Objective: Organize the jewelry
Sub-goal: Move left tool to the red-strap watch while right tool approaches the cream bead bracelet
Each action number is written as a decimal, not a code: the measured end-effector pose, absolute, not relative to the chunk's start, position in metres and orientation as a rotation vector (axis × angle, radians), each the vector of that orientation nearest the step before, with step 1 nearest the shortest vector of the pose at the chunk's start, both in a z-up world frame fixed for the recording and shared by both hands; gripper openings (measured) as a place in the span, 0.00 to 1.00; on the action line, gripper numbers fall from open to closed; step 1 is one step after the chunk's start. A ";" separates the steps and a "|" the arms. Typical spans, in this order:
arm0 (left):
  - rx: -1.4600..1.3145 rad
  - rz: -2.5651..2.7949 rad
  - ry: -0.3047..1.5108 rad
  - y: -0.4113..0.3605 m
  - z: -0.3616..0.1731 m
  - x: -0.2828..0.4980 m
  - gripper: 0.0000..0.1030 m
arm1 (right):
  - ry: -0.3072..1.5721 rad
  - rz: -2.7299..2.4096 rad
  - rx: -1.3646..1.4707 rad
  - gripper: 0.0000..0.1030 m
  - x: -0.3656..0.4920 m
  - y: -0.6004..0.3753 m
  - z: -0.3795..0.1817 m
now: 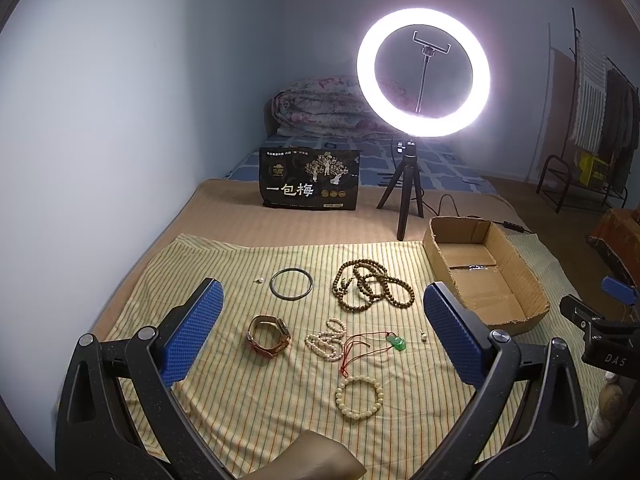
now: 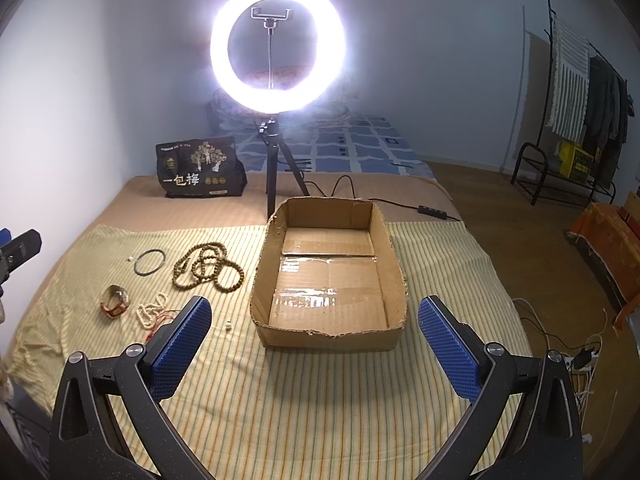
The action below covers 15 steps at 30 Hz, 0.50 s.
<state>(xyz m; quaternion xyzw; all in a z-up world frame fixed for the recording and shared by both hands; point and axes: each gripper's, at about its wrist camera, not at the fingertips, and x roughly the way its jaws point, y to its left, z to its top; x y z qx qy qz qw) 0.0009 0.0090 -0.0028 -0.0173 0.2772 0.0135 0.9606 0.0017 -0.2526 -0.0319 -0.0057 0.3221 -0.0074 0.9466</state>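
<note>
Jewelry lies on a striped cloth (image 1: 224, 264): a dark bangle (image 1: 291, 284), a long brown bead necklace (image 1: 370, 285), a brown-strap watch (image 1: 269, 335), a white pearl strand (image 1: 326, 342), a green pendant on red cord (image 1: 395, 341), a cream bead bracelet (image 1: 359, 397). My left gripper (image 1: 322, 334) is open and empty, held above them. An empty cardboard box (image 2: 384, 240) stands to the right. My right gripper (image 2: 314, 344) is open and empty, just in front of the box. The necklace (image 2: 208, 266), bangle (image 2: 149, 262) and watch (image 2: 116, 300) also show there.
A lit ring light on a tripod (image 1: 423, 74) stands behind the cloth, with a black snack bag (image 1: 310, 178) to its left. Its cable (image 2: 400, 204) runs behind the box. A wall lies left; a clothes rack (image 2: 576, 120) stands far right.
</note>
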 end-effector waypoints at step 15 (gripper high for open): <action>-0.044 0.101 0.622 0.050 -0.026 0.020 0.99 | 0.692 0.055 -0.019 0.99 0.011 -0.233 -0.046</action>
